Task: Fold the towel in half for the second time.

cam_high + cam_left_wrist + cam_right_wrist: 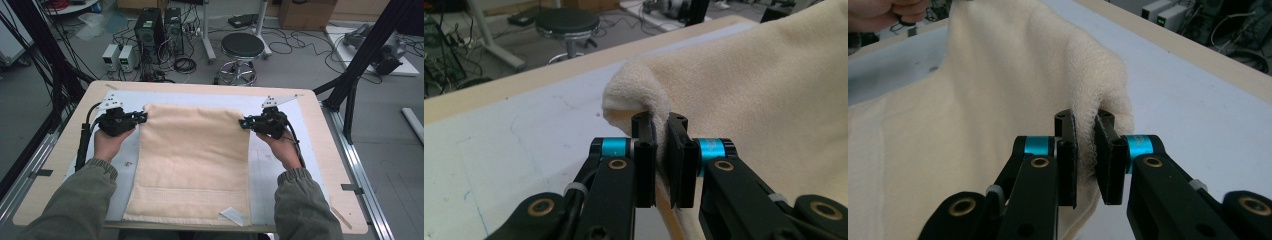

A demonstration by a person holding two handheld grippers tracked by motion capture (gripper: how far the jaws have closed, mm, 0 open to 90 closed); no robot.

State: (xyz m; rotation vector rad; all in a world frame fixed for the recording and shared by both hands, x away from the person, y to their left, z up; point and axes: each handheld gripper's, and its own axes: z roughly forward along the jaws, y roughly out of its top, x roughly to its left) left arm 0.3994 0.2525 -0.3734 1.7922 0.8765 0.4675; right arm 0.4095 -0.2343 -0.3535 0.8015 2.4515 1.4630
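A cream towel point(192, 160) lies spread over the pale mat point(272, 165) on the bench point(60, 160), and everything hangs on its far edge. The left gripper point(141, 117) has its jaws clamped on the towel's far left corner, the cloth bunched into a small hump above them in the left gripper view point(634, 90). The right gripper point(245, 123) has its jaws pinched tight on the far right corner point(1098, 75). Holding both far corners level keeps that edge taut, probably so the towel can be folded toward its near edge without skewing. The near edge rests on the mat, beside a small paper scrap point(234, 216).
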